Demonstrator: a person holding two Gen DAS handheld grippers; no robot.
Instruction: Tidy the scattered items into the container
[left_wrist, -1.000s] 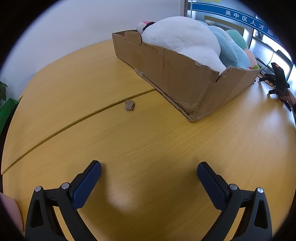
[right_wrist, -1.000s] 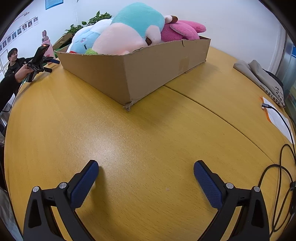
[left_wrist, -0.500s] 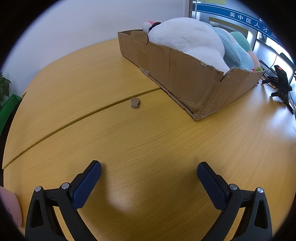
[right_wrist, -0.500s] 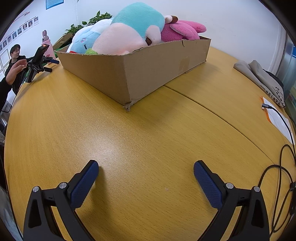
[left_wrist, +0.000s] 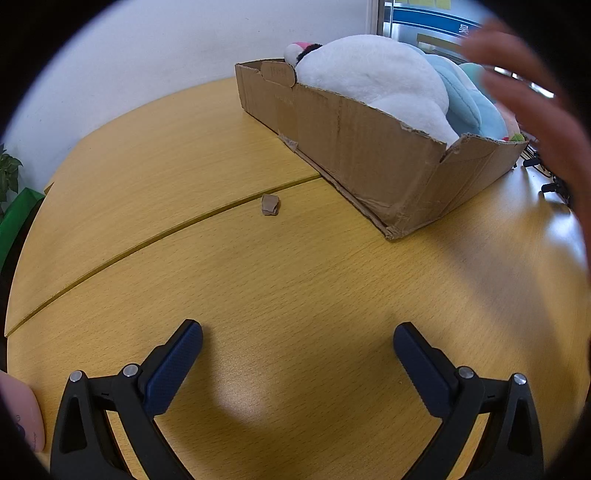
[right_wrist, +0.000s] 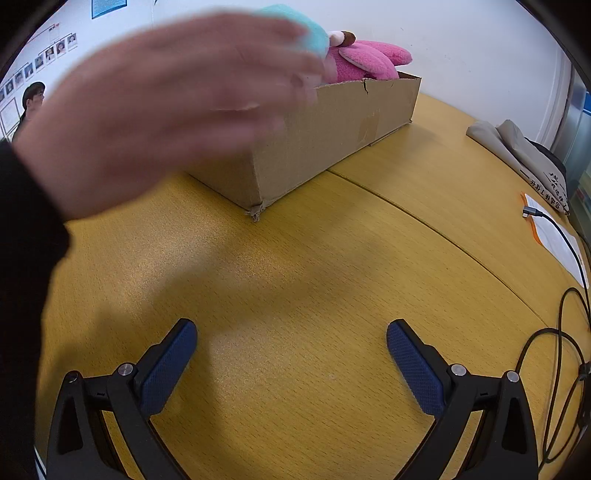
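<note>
A cardboard box stands on the wooden table, stuffed with plush toys: a big white one, a light blue one, and in the right wrist view a pink one. The same box shows there from its other end. My left gripper hovers open over bare table well short of the box. My right gripper is open too, nothing between its fingers. A blurred hand crosses the right wrist view and hides part of the box; this hand also shows at the left view's right edge.
A small cardboard scrap lies by the table seam. A pink object peeks in at the lower left. Folded grey cloth, a paper and black cables lie at the right. A person stands far left.
A blurred hand has swept in, across the right wrist view and into the left view's right edge. The left gripper has shifted so the box sits further right. Both grippers stay open.
</note>
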